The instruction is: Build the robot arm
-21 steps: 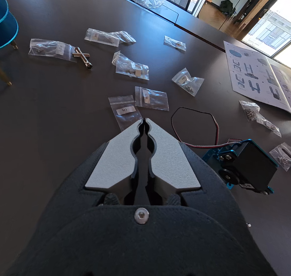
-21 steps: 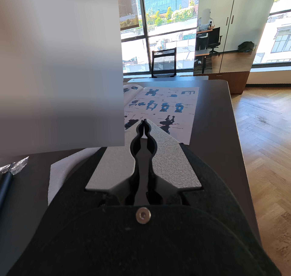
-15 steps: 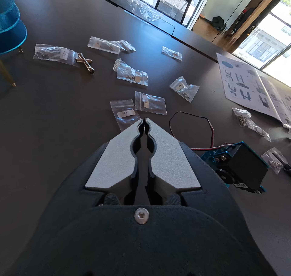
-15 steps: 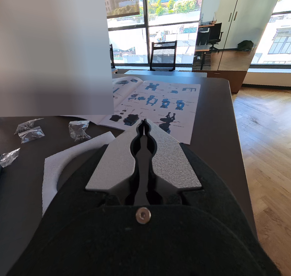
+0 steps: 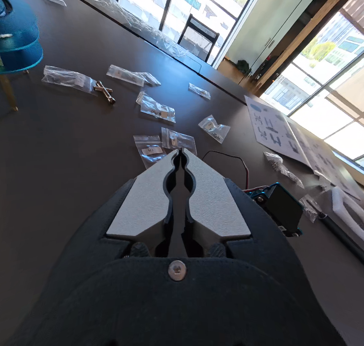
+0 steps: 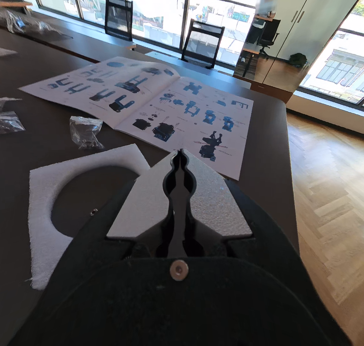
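My left gripper (image 5: 180, 150) is shut and empty above the dark table (image 5: 59, 159). Its tips hover over two small clear labelled bags (image 5: 150, 151) (image 5: 178, 140). A black servo in a blue bracket (image 5: 279, 208), with a red and black wire (image 5: 236, 159), lies just to its right. My right gripper (image 6: 180, 150) is shut and empty above the table, with its tips over the near edge of an open instruction booklet (image 6: 157, 103). A white foam sheet with a round cut-out (image 6: 59, 188) lies to its left.
Several clear bags of small hardware (image 5: 157, 107) and a metal cross wrench (image 5: 104, 92) are scattered on the table. A blue round stand (image 5: 17, 40) is at far left. A bag of screws (image 6: 84, 131) lies by the booklet. The table edge (image 6: 289, 159) drops to wooden floor on the right. Chairs (image 6: 201, 40) stand behind. The grippers' ends are close to 55 centimeters from one another. About 15 centimeters separates my left fingertips from the metal cross wrench (image 5: 104, 92).
Both views have tilted up and swung, showing more of the room. The right view now shows the whole booklet and foam sheet. Both grippers stay shut.
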`<state>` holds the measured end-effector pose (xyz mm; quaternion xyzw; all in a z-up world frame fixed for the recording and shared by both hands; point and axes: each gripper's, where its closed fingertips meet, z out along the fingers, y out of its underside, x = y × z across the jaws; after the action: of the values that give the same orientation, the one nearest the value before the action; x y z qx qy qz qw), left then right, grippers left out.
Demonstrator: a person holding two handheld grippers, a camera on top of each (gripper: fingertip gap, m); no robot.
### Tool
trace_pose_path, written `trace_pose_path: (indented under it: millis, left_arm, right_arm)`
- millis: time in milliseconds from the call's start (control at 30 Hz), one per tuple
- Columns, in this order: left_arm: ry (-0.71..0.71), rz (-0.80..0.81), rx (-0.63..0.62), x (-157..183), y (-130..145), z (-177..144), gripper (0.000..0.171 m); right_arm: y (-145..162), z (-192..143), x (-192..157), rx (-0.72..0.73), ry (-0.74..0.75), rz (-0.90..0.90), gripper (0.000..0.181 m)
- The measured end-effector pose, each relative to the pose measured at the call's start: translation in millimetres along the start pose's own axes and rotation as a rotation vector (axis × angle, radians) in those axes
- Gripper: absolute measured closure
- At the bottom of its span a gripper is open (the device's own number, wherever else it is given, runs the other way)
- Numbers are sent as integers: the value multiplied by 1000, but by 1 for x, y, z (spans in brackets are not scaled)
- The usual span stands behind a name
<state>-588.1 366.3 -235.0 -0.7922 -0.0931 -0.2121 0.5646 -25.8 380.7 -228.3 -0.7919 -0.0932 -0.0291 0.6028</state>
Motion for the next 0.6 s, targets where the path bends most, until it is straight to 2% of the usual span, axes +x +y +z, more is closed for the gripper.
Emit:
trace_pose_path:
  millis: [233, 600]
  left_arm:
    - [33, 44, 25, 9, -3, -3, 171]
    - [73, 25, 69, 12, -8, -9, 171]
  right_arm:
    - [0, 2, -1, -3, 1, -21, 181]
    - [0, 3, -4, -7, -19, -31, 180]
